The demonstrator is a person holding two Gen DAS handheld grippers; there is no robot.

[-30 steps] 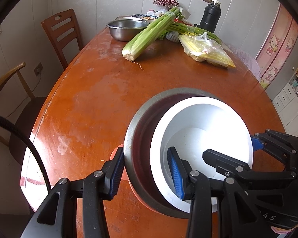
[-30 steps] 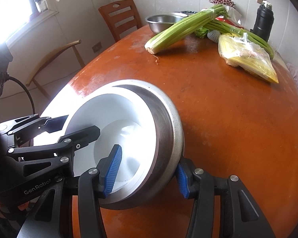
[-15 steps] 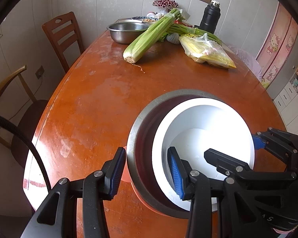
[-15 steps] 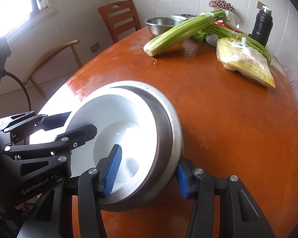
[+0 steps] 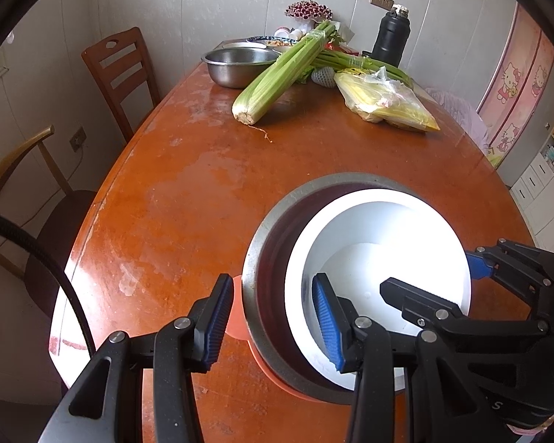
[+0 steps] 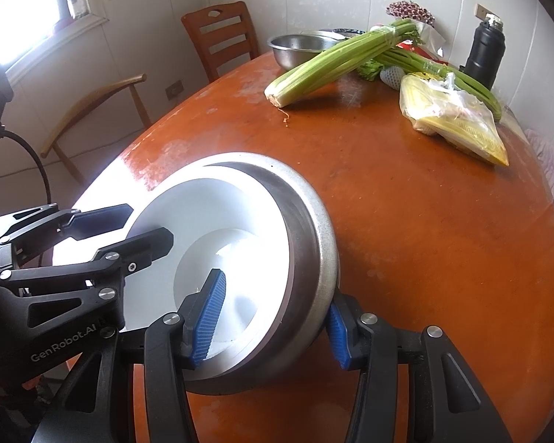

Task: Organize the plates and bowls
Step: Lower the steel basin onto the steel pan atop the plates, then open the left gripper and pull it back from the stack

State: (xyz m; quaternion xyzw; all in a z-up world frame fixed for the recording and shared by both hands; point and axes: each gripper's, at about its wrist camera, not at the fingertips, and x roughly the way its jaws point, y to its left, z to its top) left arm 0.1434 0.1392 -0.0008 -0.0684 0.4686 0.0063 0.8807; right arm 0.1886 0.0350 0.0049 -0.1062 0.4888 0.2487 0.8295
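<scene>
Both tongs straddle opposite sides of one nested stack: a white bowl [image 5: 387, 258] sits inside a steel bowl [image 5: 266, 258], which in turn seems to rest on an orange plate [image 5: 236, 313] whose edge peeks out beneath it. The left gripper [image 5: 269, 323] has one blue pad inside the white bowl and the other outside the steel wall, just beside the orange edge; its outer pad appears slightly clear of the metal, so whether it truly pinches the rim cannot be told from this view. The right gripper [image 6: 273, 317] stands the same way on the other side, its inner pad within the white bowl and its outer pad against the steel flank, and it looks clamped on the two walls together. Holding the stack from two sides likely keeps it level and stops the loose inner bowl from sliding. The stack appears tilted and perhaps lifted off the table [image 5: 203, 192], near its front edge. Well beyond the tongs lie celery [image 5: 284, 74], a bagged bundle [image 5: 384, 103], another steel basin [image 5: 236, 64] and a black flask [image 5: 391, 37].
</scene>
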